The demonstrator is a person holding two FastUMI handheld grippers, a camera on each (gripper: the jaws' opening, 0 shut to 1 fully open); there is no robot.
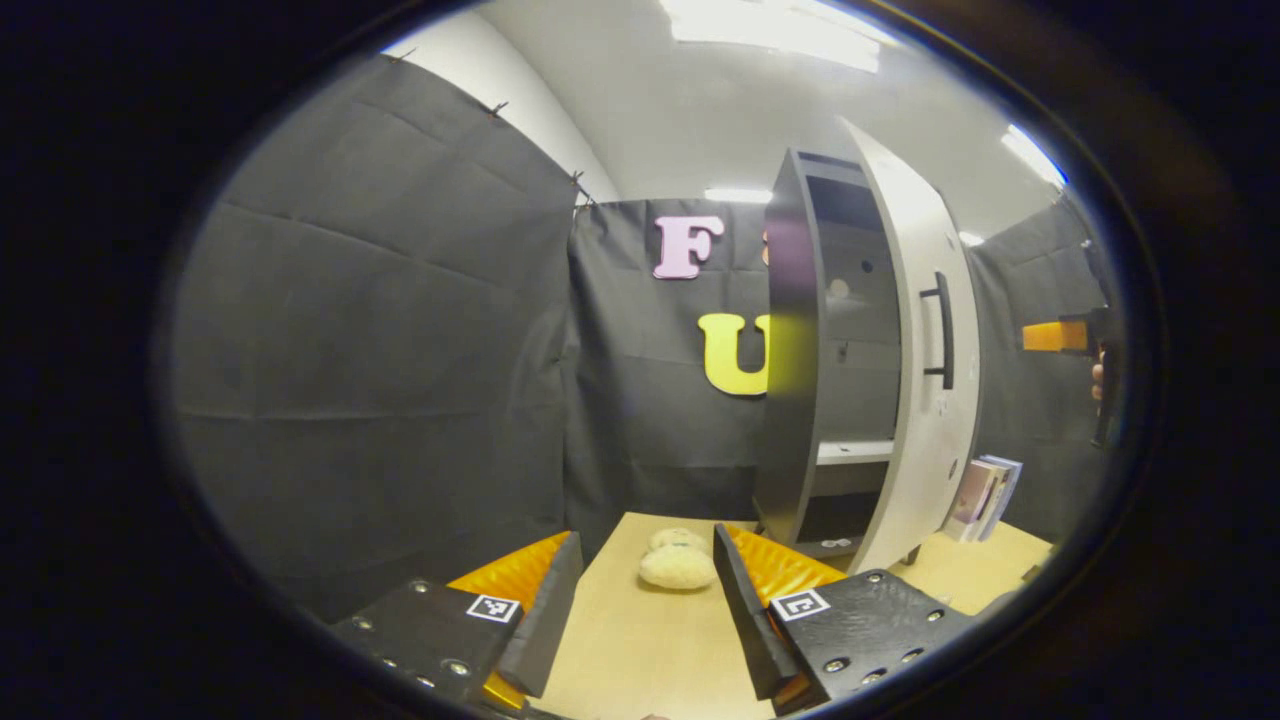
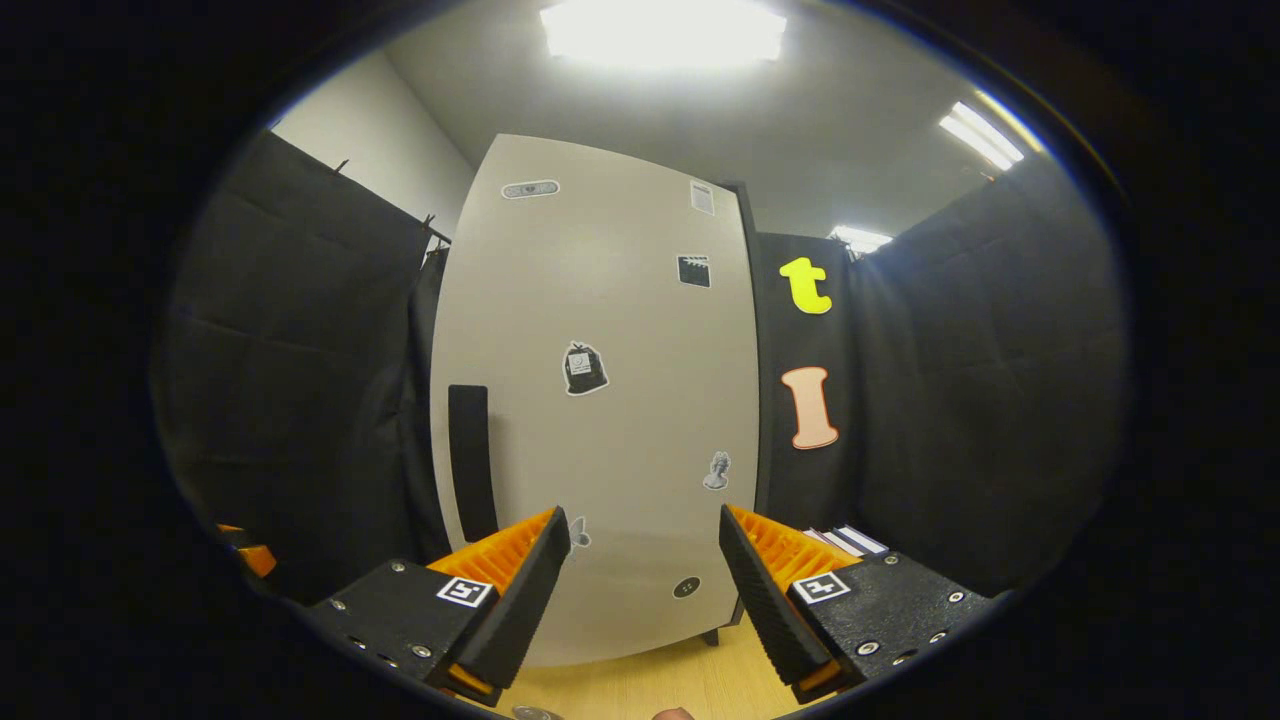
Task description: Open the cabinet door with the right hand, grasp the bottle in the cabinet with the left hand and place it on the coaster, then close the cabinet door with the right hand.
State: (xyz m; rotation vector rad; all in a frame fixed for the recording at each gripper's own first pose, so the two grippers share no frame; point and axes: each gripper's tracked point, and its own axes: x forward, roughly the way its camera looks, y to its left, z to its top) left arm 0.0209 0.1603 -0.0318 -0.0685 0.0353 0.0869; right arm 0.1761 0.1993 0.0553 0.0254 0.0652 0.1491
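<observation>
Your left gripper [image 1: 640, 600] has its 2 fingers spread wide with nothing between them, aimed low over the table [image 1: 640, 660]. Your right gripper [image 2: 645, 590] is likewise wide apart and holds nothing; it faces the outer face of the cabinet door [image 2: 600, 400], short of contact.

In the left gripper view the cabinet [image 1: 800, 350] stands ahead and to the right of the tool, with the door swung partly out and the interior visible through the gap. The door handle [image 1: 942, 330] is a vertical bar (long axis upright) on the outer face. The bottle cannot be made out on the visible shelves, so its position cannot be told; no coaster can be identified either. A pale soft object [image 1: 678, 565] lies on the table just ahead of the left fingers.

Judged state: the door is open, and the bottle grasp is not yet done. The left gripper is the nearer tool to the opening. You reach forward and rightward, entering between the cabinet side and the door edge.
</observation>
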